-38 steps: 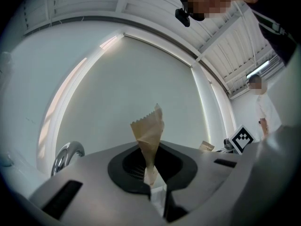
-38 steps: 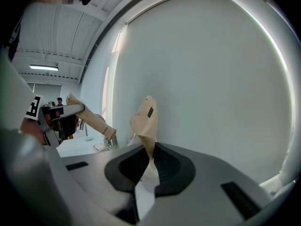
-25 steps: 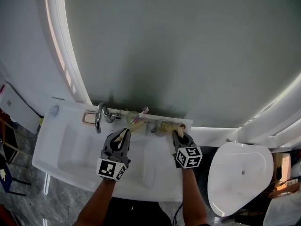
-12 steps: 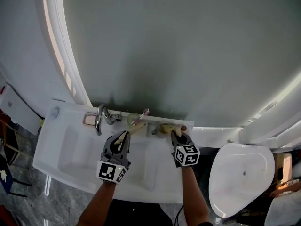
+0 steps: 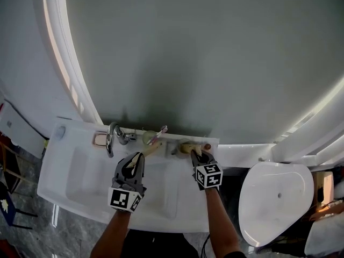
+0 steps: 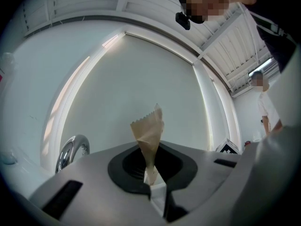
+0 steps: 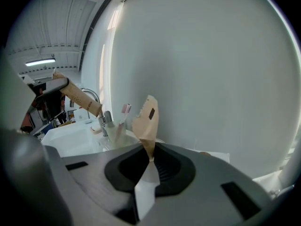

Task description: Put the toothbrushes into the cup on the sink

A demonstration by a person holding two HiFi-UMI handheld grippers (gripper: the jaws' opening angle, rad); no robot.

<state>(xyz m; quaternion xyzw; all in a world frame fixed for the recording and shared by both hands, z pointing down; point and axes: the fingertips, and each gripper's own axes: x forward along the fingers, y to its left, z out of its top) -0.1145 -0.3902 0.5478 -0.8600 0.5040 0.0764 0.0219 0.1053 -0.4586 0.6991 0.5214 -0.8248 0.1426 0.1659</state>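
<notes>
Sink (image 5: pixel 70 171), L hand-held gripper (image 5: pixel 139 157) pinching paper packet (image 6: pixel 148 131), contents hidden

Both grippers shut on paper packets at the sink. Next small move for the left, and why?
Probably ease the left gripper forward to bring its packet over the cup. The packet's tip already lies close by the cup, which shows just one pink brush.

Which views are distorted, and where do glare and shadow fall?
Both gripper views: fisheye, black corners; left paper wrapper and right paper wrapper look sharp. Head view: bright glare strip left of the grey panel, dark shadow above the faucet.
</notes>
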